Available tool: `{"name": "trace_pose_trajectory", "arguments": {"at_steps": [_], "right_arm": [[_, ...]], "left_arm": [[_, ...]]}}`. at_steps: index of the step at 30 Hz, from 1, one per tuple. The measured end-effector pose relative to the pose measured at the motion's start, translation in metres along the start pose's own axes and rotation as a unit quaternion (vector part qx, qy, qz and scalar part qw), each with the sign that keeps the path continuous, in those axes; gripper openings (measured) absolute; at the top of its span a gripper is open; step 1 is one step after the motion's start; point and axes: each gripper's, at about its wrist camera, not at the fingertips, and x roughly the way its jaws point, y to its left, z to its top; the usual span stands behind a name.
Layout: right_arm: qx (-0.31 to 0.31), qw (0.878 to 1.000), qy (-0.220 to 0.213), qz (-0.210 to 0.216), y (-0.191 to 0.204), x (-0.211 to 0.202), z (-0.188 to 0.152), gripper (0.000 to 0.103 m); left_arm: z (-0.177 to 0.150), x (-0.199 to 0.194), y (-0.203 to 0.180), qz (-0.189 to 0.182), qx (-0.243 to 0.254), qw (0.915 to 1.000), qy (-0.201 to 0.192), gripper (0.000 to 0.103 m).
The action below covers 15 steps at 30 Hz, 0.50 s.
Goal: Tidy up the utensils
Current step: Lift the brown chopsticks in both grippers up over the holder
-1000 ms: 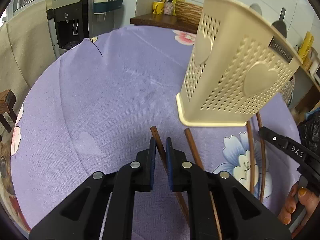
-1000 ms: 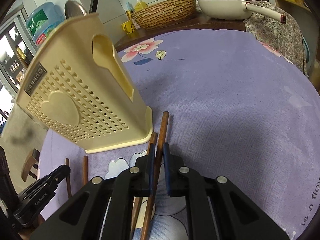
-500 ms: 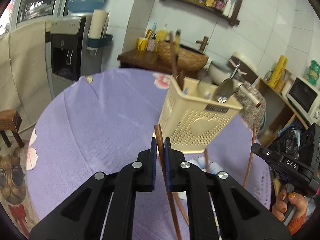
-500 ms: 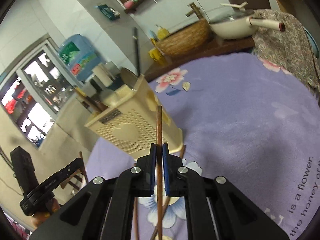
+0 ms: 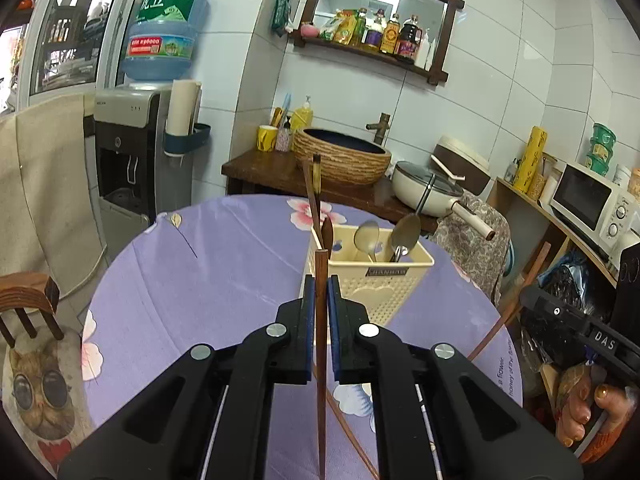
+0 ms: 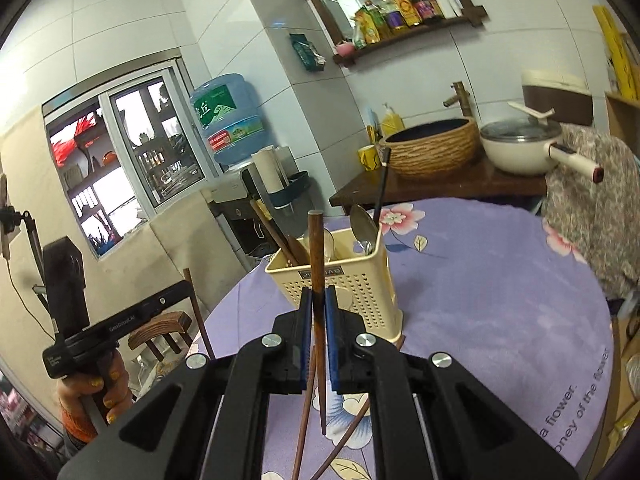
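Both chopsticks raised, caddy ahead

The left hand-held gripper [image 5: 319, 300] is clamped on a chopstick [image 5: 321, 344], the right hand-held gripper [image 6: 318, 312] on another chopstick [image 6: 317, 264]; both point slightly down toward the caddy [image 5: 372, 276] on the worktop [image 5: 192, 280], sticks near upright. Risk: each stick is pinched at one spot, so it could pivot, strike the rim or the spoons [image 5: 368, 238] inside, and slip out.

Chopstick [image 5: 321, 400] lower end cut off
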Motion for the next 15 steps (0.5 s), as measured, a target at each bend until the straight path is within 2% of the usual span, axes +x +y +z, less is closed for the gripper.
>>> {"name": "trace_pose_trajectory", "arguments": {"at_steps": [8,15], "right_arm": [[-0.027,1.000,0.008,-0.002,0.013,0.014,0.006,0.007],[-0.043,0.999,0.003,0.002,0.021,0.014,0.016,0.007]], "left_arm": [[0.012,0.002,0.002,0.010,0.002,0.9999,-0.011,0.006],[0.030,-0.006,-0.003,0.001,0.014,0.9995,-0.028,0.006]]}}
